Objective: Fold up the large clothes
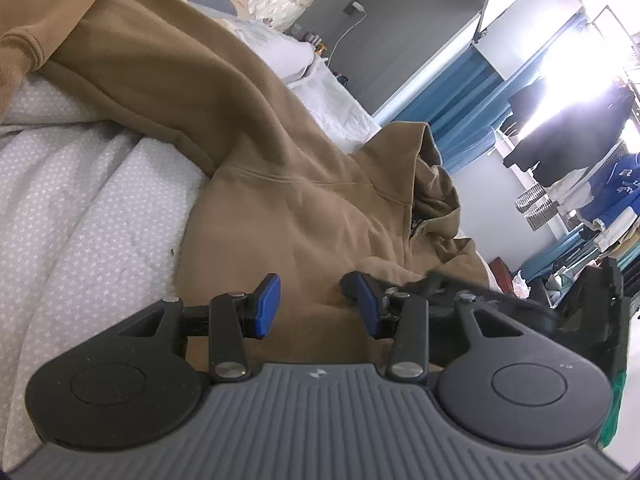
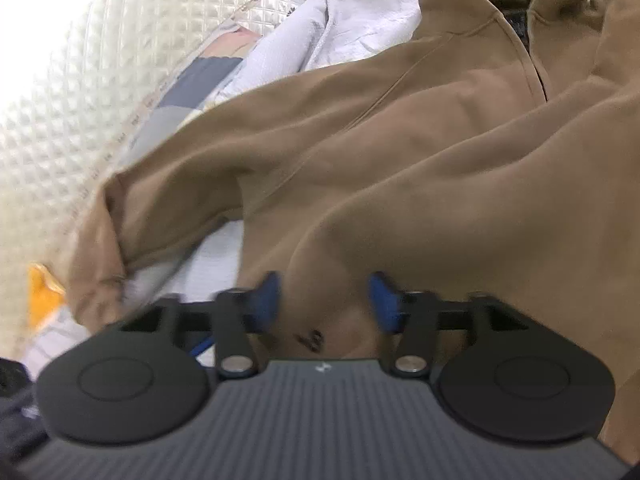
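A large tan hoodie lies spread on a bed with a grey-white dotted cover. Its hood lies toward the right, and one sleeve runs up to a ribbed cuff at the top left. My left gripper is open just above the hoodie's body, with cloth below the gap. In the right wrist view the same hoodie fills the frame, with a sleeve hanging to the left. My right gripper is open over the cloth near a small dark logo.
A cream quilted headboard stands behind the bed. White bedding lies beyond the hoodie. A clothes rack with dark and blue garments stands by a bright window and blue curtains. An orange item shows at the left.
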Demonstrator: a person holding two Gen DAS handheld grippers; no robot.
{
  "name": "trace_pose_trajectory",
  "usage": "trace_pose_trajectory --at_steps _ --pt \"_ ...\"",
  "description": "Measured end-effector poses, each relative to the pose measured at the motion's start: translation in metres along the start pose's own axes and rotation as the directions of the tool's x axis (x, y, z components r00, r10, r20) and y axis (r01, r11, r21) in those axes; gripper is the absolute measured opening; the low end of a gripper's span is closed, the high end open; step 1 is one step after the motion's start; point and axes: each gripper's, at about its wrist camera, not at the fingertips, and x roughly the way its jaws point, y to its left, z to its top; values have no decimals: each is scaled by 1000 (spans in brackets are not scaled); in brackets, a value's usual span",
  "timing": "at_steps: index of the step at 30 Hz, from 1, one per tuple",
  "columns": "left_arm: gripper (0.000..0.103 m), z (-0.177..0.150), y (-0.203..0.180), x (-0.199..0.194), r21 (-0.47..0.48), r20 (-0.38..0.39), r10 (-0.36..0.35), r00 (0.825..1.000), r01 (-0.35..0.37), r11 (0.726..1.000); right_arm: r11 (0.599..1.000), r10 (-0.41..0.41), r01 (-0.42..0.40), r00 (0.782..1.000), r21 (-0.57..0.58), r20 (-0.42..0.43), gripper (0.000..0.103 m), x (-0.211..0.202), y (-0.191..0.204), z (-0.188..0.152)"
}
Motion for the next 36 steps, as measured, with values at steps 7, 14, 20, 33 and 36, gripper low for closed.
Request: trace_pose_trajectory --at_steps 7,14,20,33,36 --pt "57 -3 -10 -13 24 43 -22 999 21 1000 1000 30 -30 999 6 -15 69 -57 -9 7" --pt "57 -19 -31 -15 87 19 -13 1000 11 996 998 -39 35 997 55 73 70 -134 -57 6" --pt "57 -36 -50 -5 161 -12 5 1000 -3 987 978 -120 100 987 183 105 71 -156 -121 -2" --pt "48 -47 -51 44 233 -90 186 978 -161 959 877 -118 36 983 479 142 68 -123 -213 9" --pt "48 -46 -48 46 208 -85 167 982 -147 967 864 -99 -16 975 504 199 68 -123 -220 11"
